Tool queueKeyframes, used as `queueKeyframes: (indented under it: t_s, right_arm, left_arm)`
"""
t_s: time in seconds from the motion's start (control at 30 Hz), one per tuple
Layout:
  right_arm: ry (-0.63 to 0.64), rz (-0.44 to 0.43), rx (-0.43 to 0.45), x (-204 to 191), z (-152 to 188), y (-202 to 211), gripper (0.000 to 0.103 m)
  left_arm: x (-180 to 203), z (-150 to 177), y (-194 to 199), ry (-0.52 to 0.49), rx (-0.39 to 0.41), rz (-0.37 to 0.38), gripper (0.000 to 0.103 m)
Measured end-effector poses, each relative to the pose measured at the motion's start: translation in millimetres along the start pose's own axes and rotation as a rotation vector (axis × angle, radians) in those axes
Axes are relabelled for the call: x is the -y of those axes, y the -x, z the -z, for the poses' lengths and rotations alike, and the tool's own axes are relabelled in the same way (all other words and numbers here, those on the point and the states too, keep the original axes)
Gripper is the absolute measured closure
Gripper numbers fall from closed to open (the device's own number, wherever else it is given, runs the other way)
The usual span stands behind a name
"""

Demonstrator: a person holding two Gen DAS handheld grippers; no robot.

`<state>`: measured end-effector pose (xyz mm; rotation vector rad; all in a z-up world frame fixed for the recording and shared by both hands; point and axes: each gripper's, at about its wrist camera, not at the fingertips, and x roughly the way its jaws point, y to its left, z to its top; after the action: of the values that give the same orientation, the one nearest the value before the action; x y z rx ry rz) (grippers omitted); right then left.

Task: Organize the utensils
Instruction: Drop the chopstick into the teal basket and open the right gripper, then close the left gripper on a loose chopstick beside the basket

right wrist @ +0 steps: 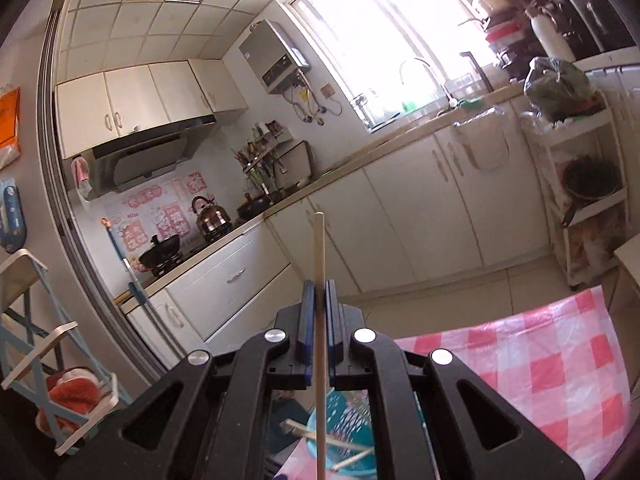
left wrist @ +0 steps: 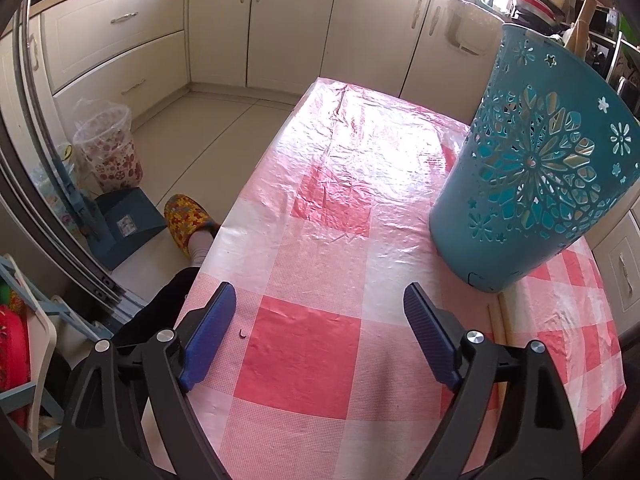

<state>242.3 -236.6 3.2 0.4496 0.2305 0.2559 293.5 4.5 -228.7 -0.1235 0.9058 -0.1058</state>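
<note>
At the left, the left tool hangs over the pink-and-white checked tabletop with its blue pads spread wide and nothing between them; it touches no object. Just right of it, at the near right edge of the cloth, a pale wooden chopstick on the cloth lies half hidden beside the base of the teal holder, a tall plastic cup pierced with flower and star cut-outs that stands upright toward the tabletop's right side. Farther right, the right tool is clamped tight on a held chopstick, a thin, straight, light-wood stick whose tip points away toward the kitchen cabinets while its lower length runs down past the tool's body. Below it the holder's round mouth shows, with what look like a few sticks already leaning inside. The step in hand seems to be dropping this stick into the holder. To do it well, bring the lower end over the middle of the opening, tip the stick close to upright, and lower it clear of the rim before releasing. The free tool could steady the light holder so it does not topple.
</note>
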Motion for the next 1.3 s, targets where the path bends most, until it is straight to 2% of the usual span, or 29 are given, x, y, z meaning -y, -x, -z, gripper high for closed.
queueKeyframes:
  t_s: [0.1, 0.23, 0.4, 0.6, 0.77, 0.9, 1.0, 1.07, 1.23, 1.3]
  right_arm:
    - [0.041, 0.089, 0.015, 2.5, 13.2, -24.7, 0.097]
    - [0.104, 0.167, -0.022, 7.2, 43.9, -45.3, 0.097]
    - [0.154, 0.204, -0.066, 12.7, 71.1, -46.4, 0.097]
    - [0.188, 0.209, -0.119, 12.7, 85.4, -45.2, 0.097]
    - [0.19, 0.213, -0.118, 7.8, 89.6, -24.8, 0.086]
    - [0.179, 0.202, -0.083, -2.5, 88.1, 12.4, 0.084]
    - [0.173, 0.204, -0.1, -9.9, 105.7, 45.5, 0.081]
    - [0.187, 0.217, -0.171, -10.6, 130.0, 55.7, 0.081]
    - [0.172, 0.23, -0.525, 10.2, 205.5, 21.7, 0.082]
    - [0.154, 0.242, -0.585, 18.1, 218.5, 6.6, 0.083]
  left_arm:
    - [-0.6, 0.3, -0.3, 0.0, 0.0, 0.001, 0.021]
    - [-0.9, 0.0, -0.5, -0.002, -0.001, 0.0, 0.02]
    - [-0.4, 0.0, -0.9, -0.002, -0.001, 0.0, 0.02]
    - [-0.4, -0.1, -1.1, -0.003, -0.001, -0.002, 0.02]
    - [0.1, 0.0, -1.7, -0.005, -0.002, -0.005, 0.02]
    - [-1.3, 0.0, -1.2, 0.001, 0.0, -0.012, 0.02]
    - [-6.7, 0.2, 1.9, 0.031, 0.004, -0.025, 0.02]
    - [-10.7, 2.4, 6.2, 0.054, 0.008, -0.029, 0.02]
    - [-6.3, 10.5, 15.7, 0.038, -0.005, -0.021, 0.02]
    - [-2.6, 13.1, 21.0, 0.028, -0.001, -0.02, 0.02]
